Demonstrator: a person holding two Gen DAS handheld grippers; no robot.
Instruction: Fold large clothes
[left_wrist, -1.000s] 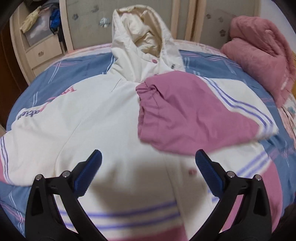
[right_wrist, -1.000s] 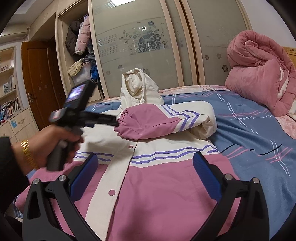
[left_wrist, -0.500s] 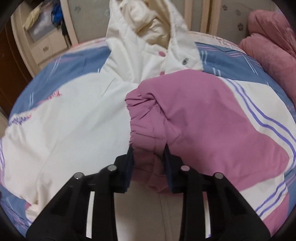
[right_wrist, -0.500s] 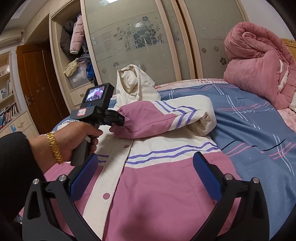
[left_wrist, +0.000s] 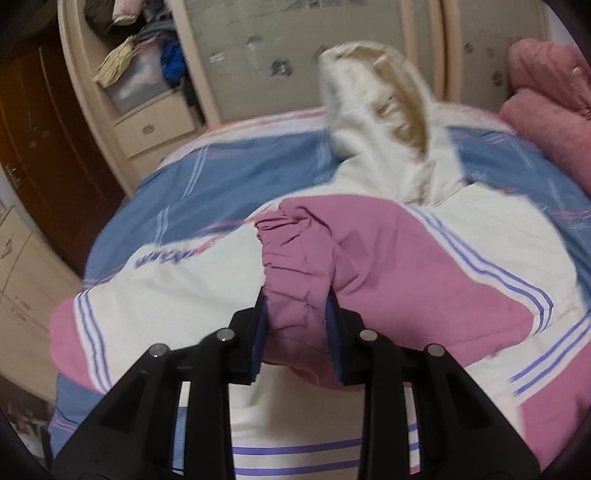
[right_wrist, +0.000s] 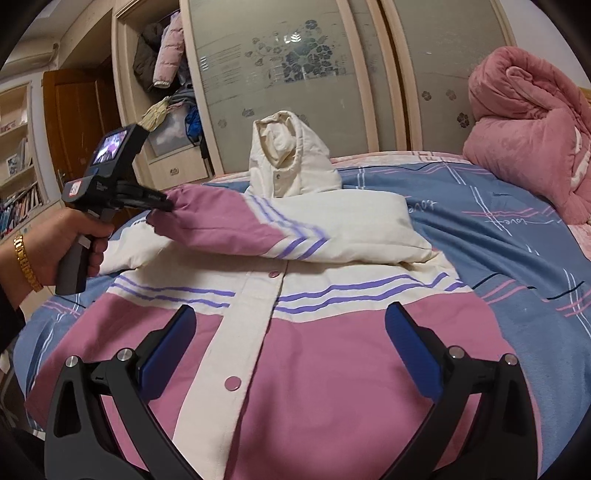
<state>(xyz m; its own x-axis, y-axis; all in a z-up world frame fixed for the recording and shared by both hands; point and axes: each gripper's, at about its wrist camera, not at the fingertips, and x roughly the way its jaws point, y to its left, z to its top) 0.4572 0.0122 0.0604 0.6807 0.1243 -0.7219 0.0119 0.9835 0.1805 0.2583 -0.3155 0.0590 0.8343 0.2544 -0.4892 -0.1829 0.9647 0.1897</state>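
Jacket (right_wrist: 314, 369), a padded cream and pink hooded one with thin purple stripes, lies front up and buttoned on the blue plaid bedspread (right_wrist: 517, 258), filling the lower middle of the right wrist view. Its cream hood (right_wrist: 291, 158) stands up at the centre of that frame, in front of the frosted wardrobe doors (right_wrist: 295, 74). One sleeve (right_wrist: 258, 229) is folded across the chest, and its gathered pink cuff (left_wrist: 295, 288) is pinched between the blue pads of the left gripper (left_wrist: 297, 314), which shows at the bottom centre of the left wrist view. In the right wrist view the same tool sits at the left edge, held by a hand (right_wrist: 62, 243) wearing a gold bracelet, with the cuff end lifted slightly off the jacket's body. The other sleeve (left_wrist: 110, 302) lies spread out flat toward the left of the left wrist frame. The right gripper (right_wrist: 290, 354) hovers low in its own frame over the pink hem area, its jaws spread wide with nothing between them. A rolled pink quilt (right_wrist: 528, 140) is heaped at the upper right, well apart from the jacket.
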